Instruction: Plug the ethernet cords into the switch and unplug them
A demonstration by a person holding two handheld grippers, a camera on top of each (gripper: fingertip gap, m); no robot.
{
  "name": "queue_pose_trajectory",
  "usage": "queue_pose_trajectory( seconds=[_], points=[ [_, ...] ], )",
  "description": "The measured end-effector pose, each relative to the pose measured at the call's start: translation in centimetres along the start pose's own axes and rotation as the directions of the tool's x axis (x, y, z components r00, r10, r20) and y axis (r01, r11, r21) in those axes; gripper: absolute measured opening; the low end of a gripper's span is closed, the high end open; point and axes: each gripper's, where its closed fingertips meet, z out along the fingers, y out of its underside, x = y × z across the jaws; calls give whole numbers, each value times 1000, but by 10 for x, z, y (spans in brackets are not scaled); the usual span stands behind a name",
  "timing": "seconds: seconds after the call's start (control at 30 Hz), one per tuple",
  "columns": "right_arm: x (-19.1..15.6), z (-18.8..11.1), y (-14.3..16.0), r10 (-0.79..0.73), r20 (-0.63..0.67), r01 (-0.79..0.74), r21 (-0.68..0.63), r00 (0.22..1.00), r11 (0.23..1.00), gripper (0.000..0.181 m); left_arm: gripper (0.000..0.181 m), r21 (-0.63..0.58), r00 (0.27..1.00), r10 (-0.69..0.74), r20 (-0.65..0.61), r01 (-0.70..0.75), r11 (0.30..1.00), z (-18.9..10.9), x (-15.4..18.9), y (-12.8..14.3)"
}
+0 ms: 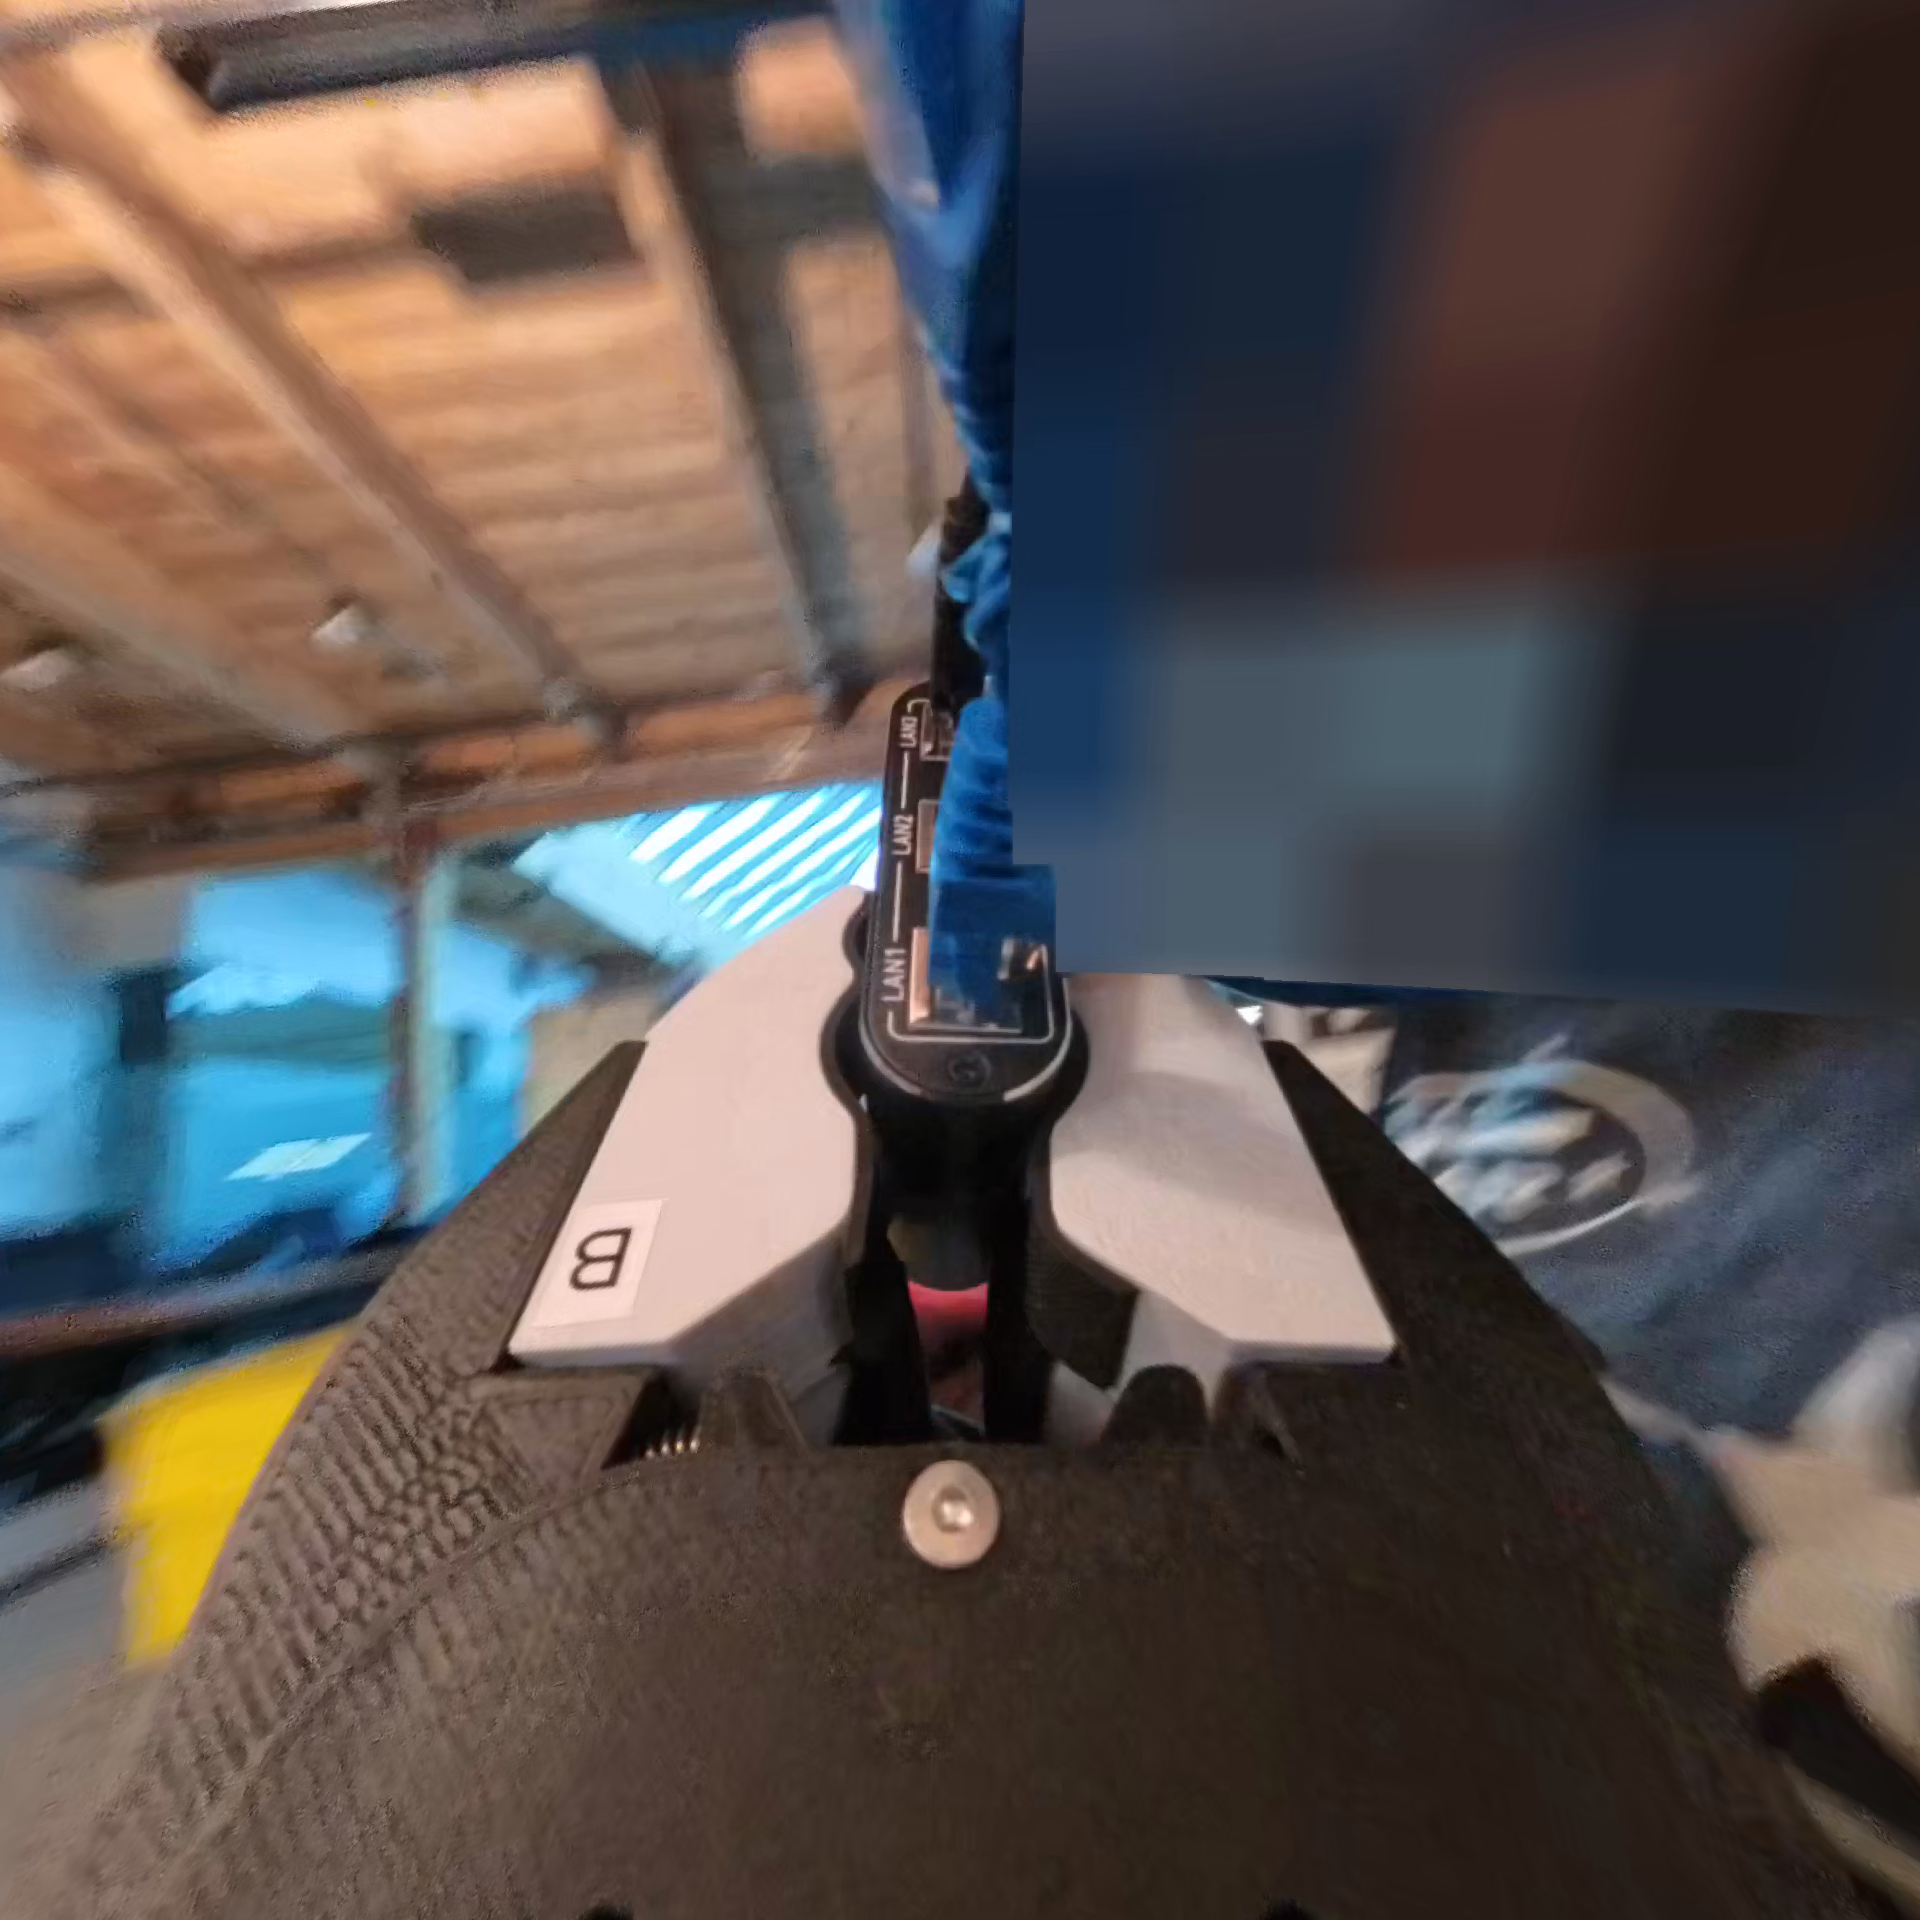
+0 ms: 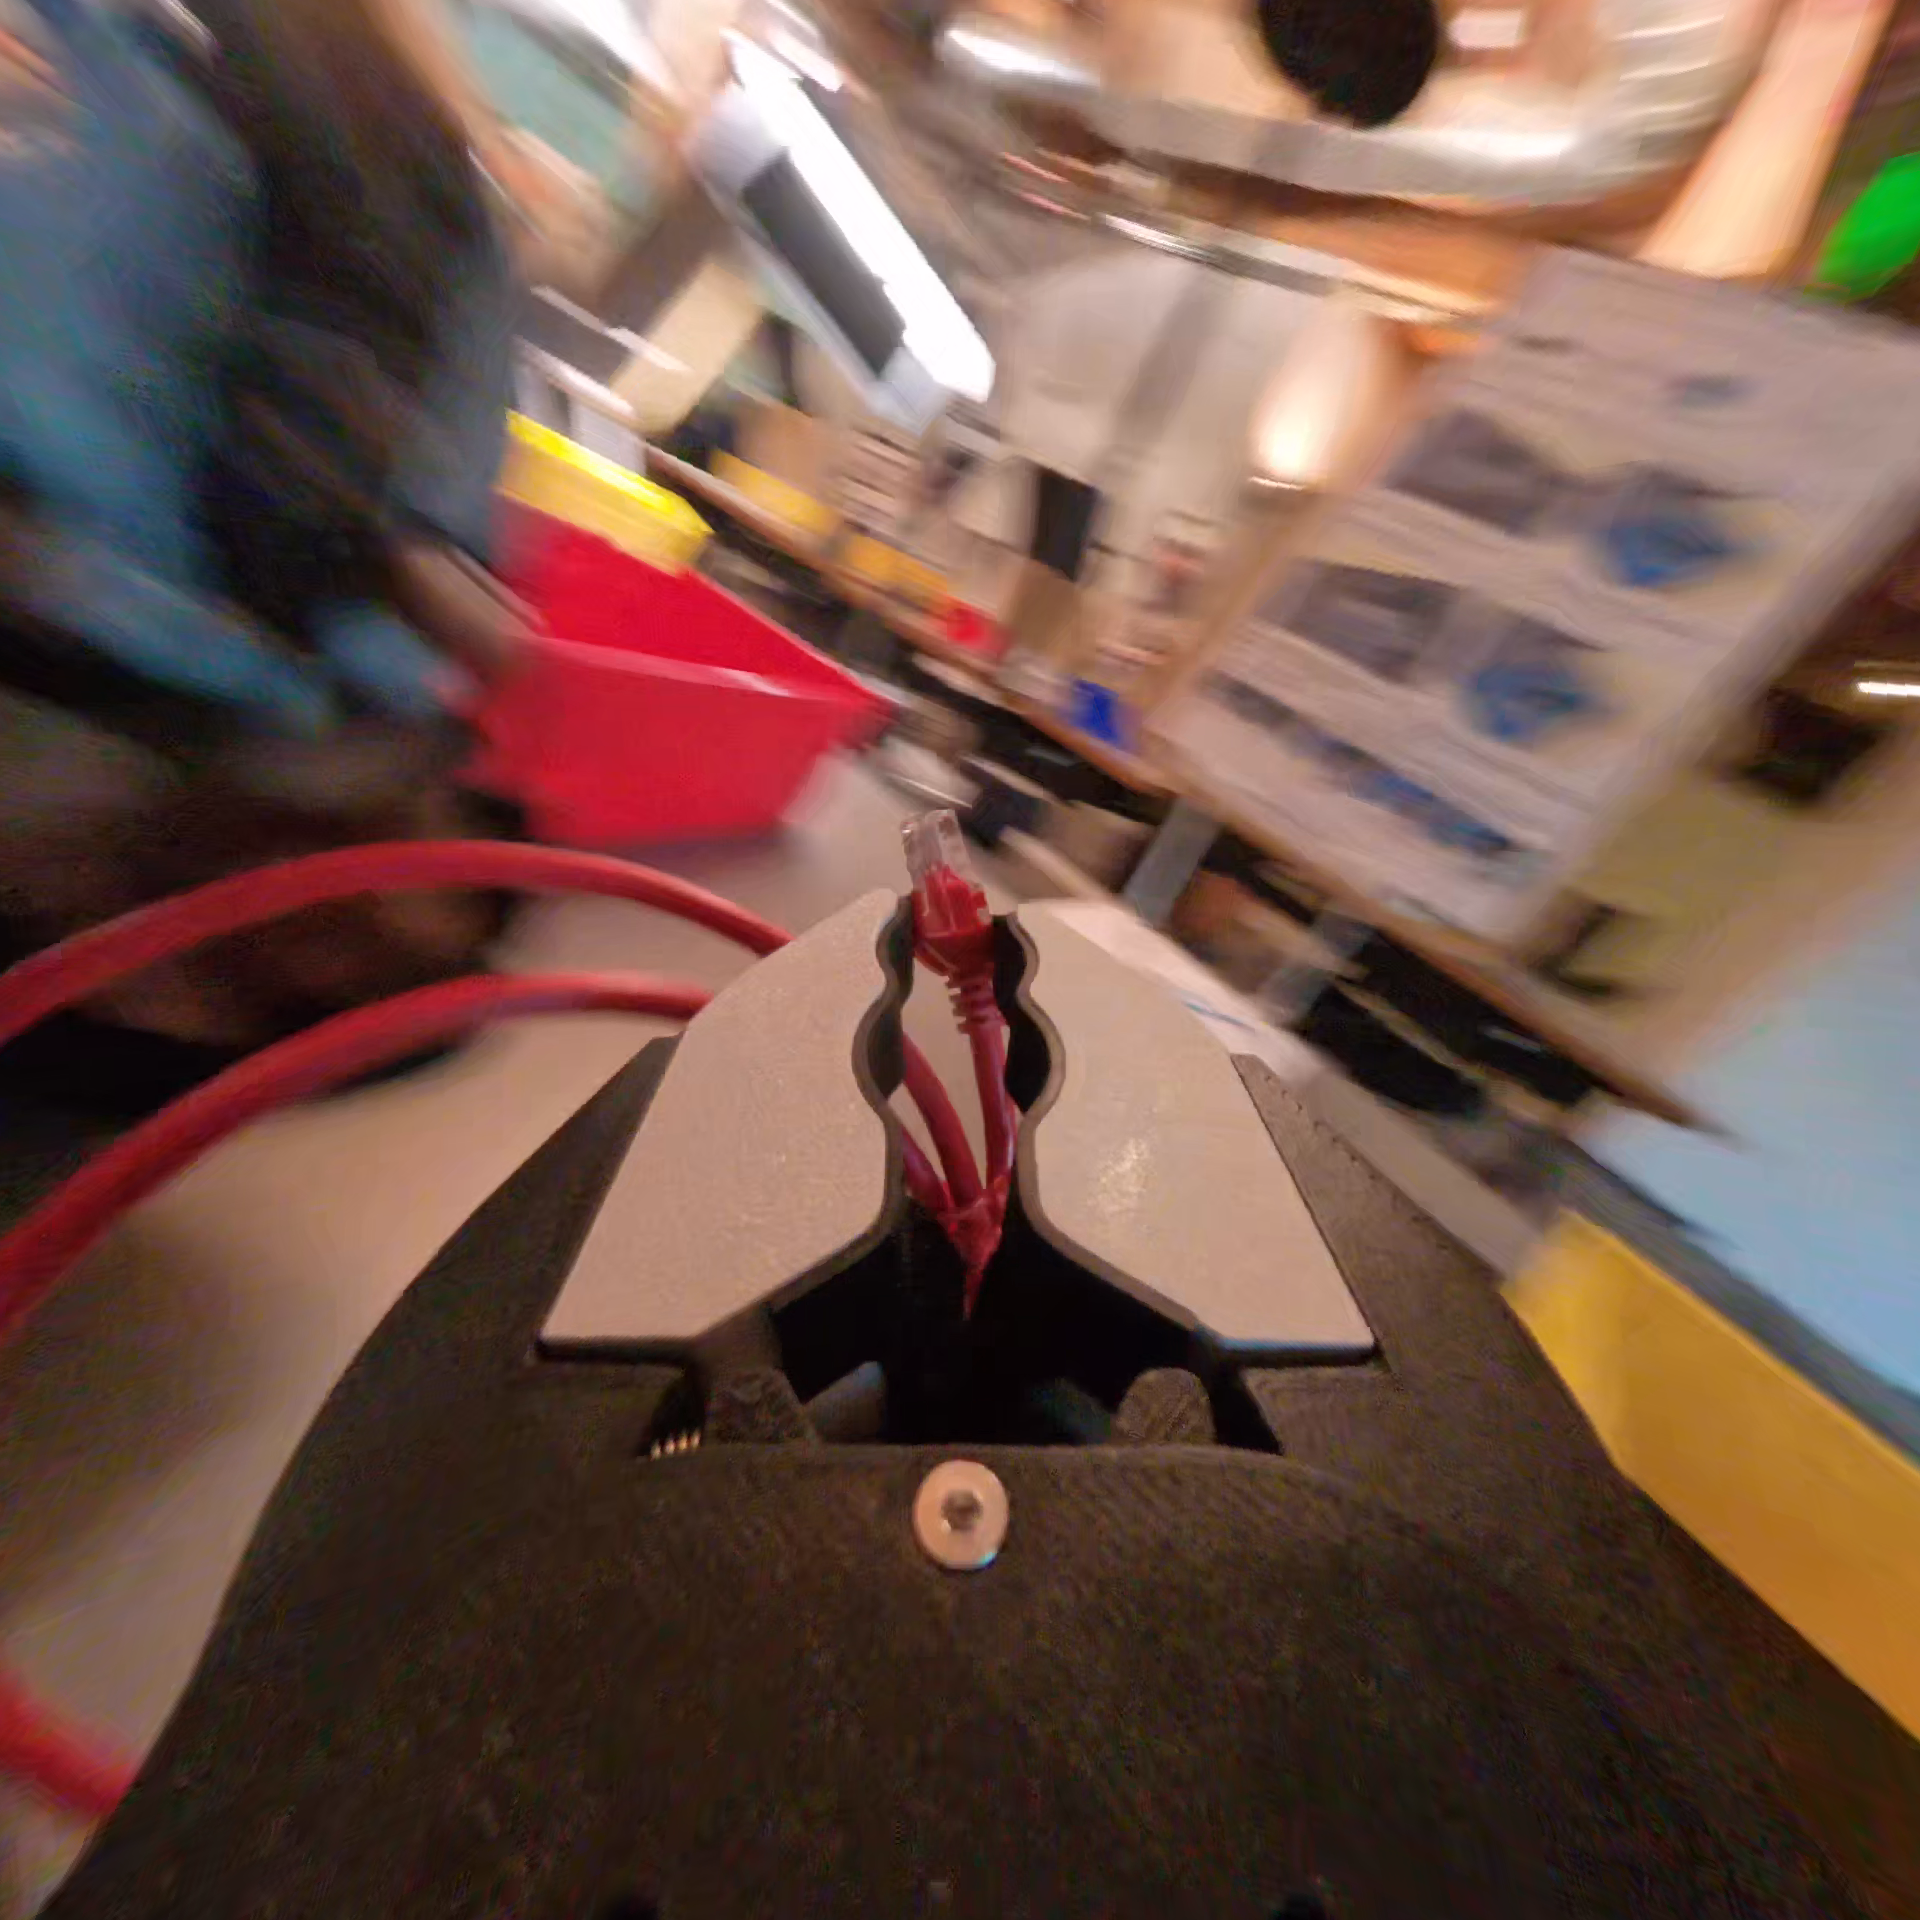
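One red bin (image 2: 665,717) beyond clamped red cord (image 2: 951,925)

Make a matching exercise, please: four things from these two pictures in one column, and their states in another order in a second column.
1. switch
2. blue cord
3. red cord
4. red bin

a. plugged into a port
b. clamped in the left gripper
c. stands blurred in the background
d. clamped in the right gripper, plug free

Pairs: 1-b, 2-a, 3-d, 4-c

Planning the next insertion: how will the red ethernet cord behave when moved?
Probably floppy: the red cord sags in loops beside the right gripper. Its clear plug looks rigid, likely holding aim while pinched.
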Motion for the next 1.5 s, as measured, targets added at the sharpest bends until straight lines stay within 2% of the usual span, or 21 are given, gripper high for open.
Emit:
queue_pose_trajectory(
  seconds=[0.03,0.07,0.1,0.17,0.2,0.3,0.4,0.47,0.53,0.6,0.7,0.8,0.87,0.97,1.1,1.2,1.33,1.43,1.5],
  points=[
    [8,-2,7,42,4,-42,11,999,999,14,27,94,998,-47,-41,51,994,-1,5,-20],
    [8,-8,-2,206,111,-215,85,972,973,14,26,108,999,-47,7,46,993,-1,-3,-29],
    [8,-16,-21,305,203,-338,155,930,928,14,27,85,995,-7,102,-1,996,-5,-16,-31],
    [17,-25,-44,229,173,-267,240,958,933,14,27,65,972,15,235,-31,997,-20,-40,-36],
    [21,-26,-44,197,149,-227,228,969,947,14,27,32,956,26,293,-37,999,-26,-50,-33],
    [44,-41,-41,236,100,-254,257,967,932,14,26,-143,946,48,321,-2,990,-26,-58,-11],
    [77,-62,-43,299,14,-288,305,954,908,14,27,-202,918,49,393,34,979,-27,-69,8],
    [99,-76,-46,290,-75,-255,304,954,918,14,26,-213,894,3,447,104,972,-32,-78,22],
    [125,-88,-47,241,-205,-185,259,949,948,14,26,-200,874,-58,482,175,964,-37,-85,29],
    [159,-102,-48,156,-369,-89,192,916,977,14,26,-209,865,-61,499,188,960,-39,-88,32],
    [208,-116,-42,-49,-605,59,-3,795,998,14,26,-254,858,5,514,147,956,-41,-90,34],
    [244,-115,-16,-251,-701,119,-232,668,965,15,26,-282,866,31,500,128,951,-39,-88,37],
    [258,-110,11,-335,-711,122,-334,618,935,15,26,-292,861,41,507,127,948,-40,-89,38],
    [265,-104,51,-378,-700,98,-406,606,909,15,26,-289,859,36,511,132,948,-41,-90,39],
    [269,-108,59,-376,-709,96,-402,596,911,15,26,-286,864,31,502,132,949,-40,-88,39],
    [269,-105,79,-336,-688,20,-423,643,906,15,26,-303,862,47,504,126,945,-40,-88,41],
    [263,-100,112,-290,-630,-101,-509,720,855,15,26,-329,864,72,499,112,938,-39,-88,44],
    [258,-93,128,-280,-582,-122,-556,763,822,15,26,-343,865,85,495,105,934,-39,-87,45],
    [255,-89,128,-271,-564,-107,-546,780,831,16,26,-342,865,84,494,105,934,-39,-87,45]
  ],
)
